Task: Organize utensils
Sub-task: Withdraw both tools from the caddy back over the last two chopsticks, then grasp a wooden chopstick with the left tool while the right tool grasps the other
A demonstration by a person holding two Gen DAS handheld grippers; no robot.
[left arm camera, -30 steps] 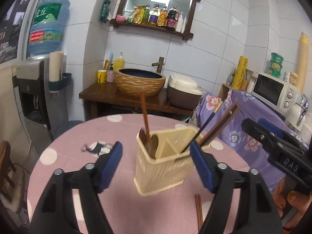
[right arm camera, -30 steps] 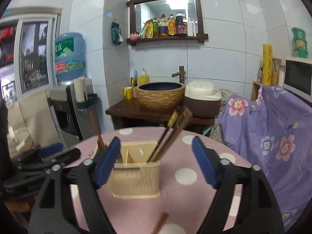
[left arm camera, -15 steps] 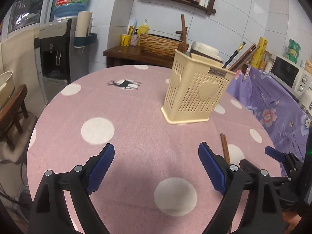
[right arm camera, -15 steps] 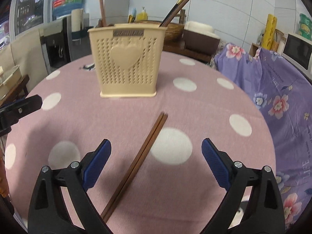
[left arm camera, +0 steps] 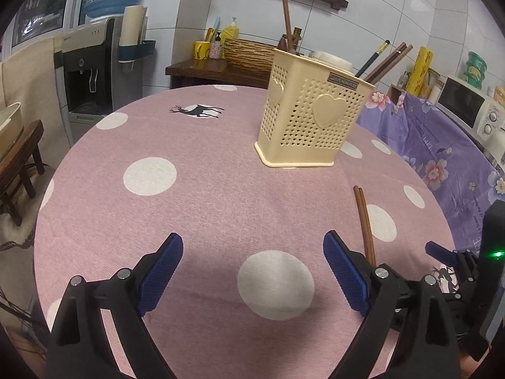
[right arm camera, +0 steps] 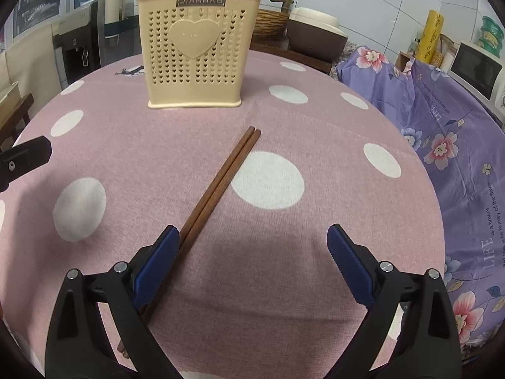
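A cream perforated utensil holder (left arm camera: 312,120) with heart panels stands on the pink polka-dot table (left arm camera: 195,208); it also shows in the right wrist view (right arm camera: 195,50). It holds several chopsticks (left arm camera: 388,60) and a wooden spoon (left arm camera: 287,22). A pair of brown chopsticks (right arm camera: 221,183) lies flat on the table in front of the holder, seen too in the left wrist view (left arm camera: 364,221). My right gripper (right arm camera: 252,262) is open just above the table, its left finger over the near part of the pair. My left gripper (left arm camera: 252,271) is open and empty, left of the chopsticks.
A purple floral cloth (right arm camera: 457,120) covers furniture to the right. A microwave (left arm camera: 470,107) stands on it. A water dispenser (left arm camera: 91,72) stands to the left and a wooden side table with a basket basin (left arm camera: 249,53) behind the round table.
Both grippers have dropped from above the holder to low over the table's near side. The right gripper has come closer to the lying chopsticks. Both stay open.
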